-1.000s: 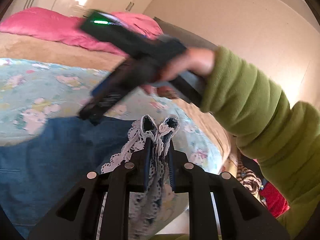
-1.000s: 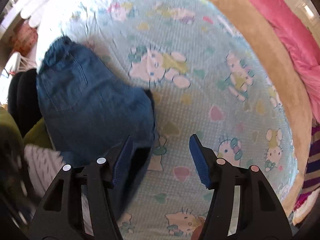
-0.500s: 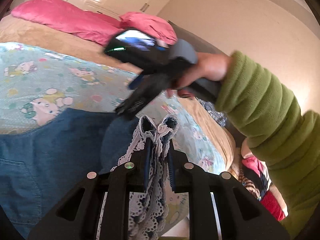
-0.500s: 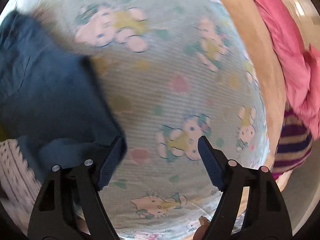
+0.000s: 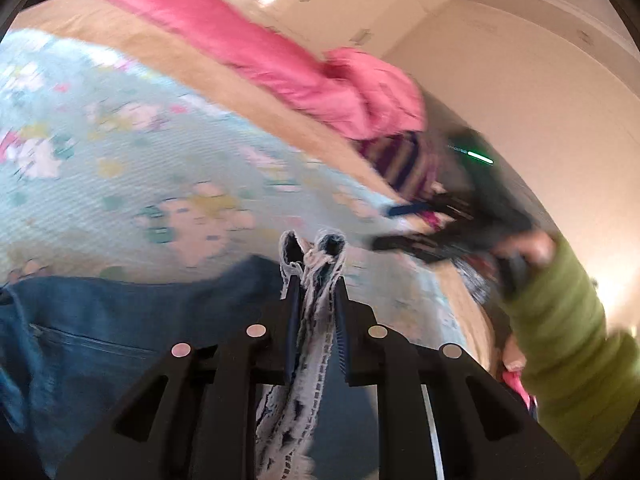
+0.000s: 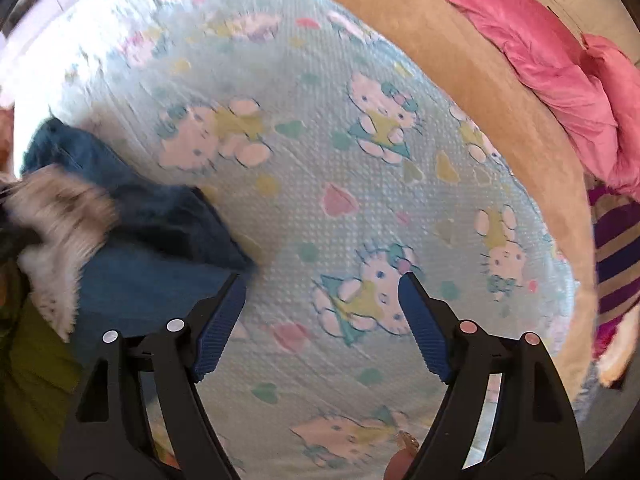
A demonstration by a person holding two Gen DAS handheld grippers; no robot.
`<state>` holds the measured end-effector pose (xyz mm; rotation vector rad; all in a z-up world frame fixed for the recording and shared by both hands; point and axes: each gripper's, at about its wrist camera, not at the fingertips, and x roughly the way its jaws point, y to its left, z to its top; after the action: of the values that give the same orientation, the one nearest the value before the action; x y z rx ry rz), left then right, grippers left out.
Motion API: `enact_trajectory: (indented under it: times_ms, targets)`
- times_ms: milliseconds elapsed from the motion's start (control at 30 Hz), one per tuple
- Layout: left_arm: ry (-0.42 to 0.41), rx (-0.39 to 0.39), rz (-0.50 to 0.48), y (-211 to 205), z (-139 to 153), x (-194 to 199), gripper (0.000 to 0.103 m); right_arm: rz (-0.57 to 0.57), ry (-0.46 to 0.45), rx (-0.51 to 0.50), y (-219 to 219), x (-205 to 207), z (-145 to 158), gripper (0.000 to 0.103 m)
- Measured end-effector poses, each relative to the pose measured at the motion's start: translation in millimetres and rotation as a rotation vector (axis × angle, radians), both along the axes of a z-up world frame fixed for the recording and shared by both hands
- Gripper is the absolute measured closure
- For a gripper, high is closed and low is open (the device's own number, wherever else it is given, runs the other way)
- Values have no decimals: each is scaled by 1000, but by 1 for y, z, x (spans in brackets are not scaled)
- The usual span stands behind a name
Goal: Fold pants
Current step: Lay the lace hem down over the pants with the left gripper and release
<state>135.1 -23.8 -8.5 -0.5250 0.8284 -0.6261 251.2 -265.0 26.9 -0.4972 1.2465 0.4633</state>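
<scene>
Our right gripper [image 6: 320, 312] has just spread its jaws, empty now over the bed [image 6: 360, 184]; our left gripper [image 5: 314, 280] keeps the lace hem [image 5: 308, 320] clamped. The pants [image 5: 120, 320] lie near-left, half-folded.

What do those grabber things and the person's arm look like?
Each hand-held gripper is black plastic with two long fingers, ribbed blue pads and small round silver studs. The right hand-held gripper shows its blue pads clearly. The left hand-held gripper looks the same. The other view shows a green light strip on the right one's body. The person wears a fuzzy green sleeve.
</scene>
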Motion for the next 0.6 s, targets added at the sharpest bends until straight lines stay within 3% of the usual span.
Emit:
enact_trajectory:
  times_ms: [200,433,533,567,600]
  targets:
    - [165,9,95,28,-54,24,88,20,-56,143,2,-15,-3,30]
    - [149,53,111,31,-58,32,84,64,-145,234,18,-47,-26,33]
    - [130,81,105,26,-58,35,79,55,-156,279,25,-50,-39,47]
    - [130,86,105,26,-60,34,76,55,-158,285,26,-51,-43,57]
    - [130,92,109,27,-60,34,70,57,-157,281,28,-52,-49,61]
